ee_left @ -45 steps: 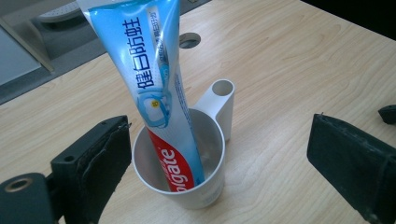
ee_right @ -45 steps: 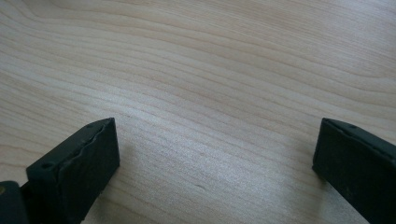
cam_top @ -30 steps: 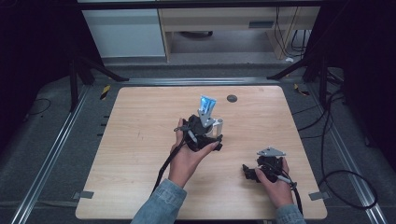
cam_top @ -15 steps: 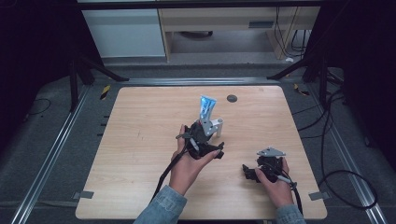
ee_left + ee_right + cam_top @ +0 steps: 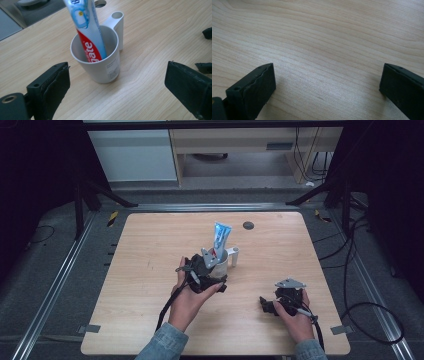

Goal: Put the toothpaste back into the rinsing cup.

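Left gripper [image 5: 117,82] spread wide, cup [image 5: 96,58] with toothpaste tube [image 5: 87,30] standing upright just ahead between its jaws, untouched; right gripper [image 5: 327,85] also spread, low over bare table [image 5: 324,37], well apart from cup.

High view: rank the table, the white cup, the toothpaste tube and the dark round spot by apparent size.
1. table
2. white cup and toothpaste tube: too alike to rank, since the left gripper partly covers the cup
3. dark round spot
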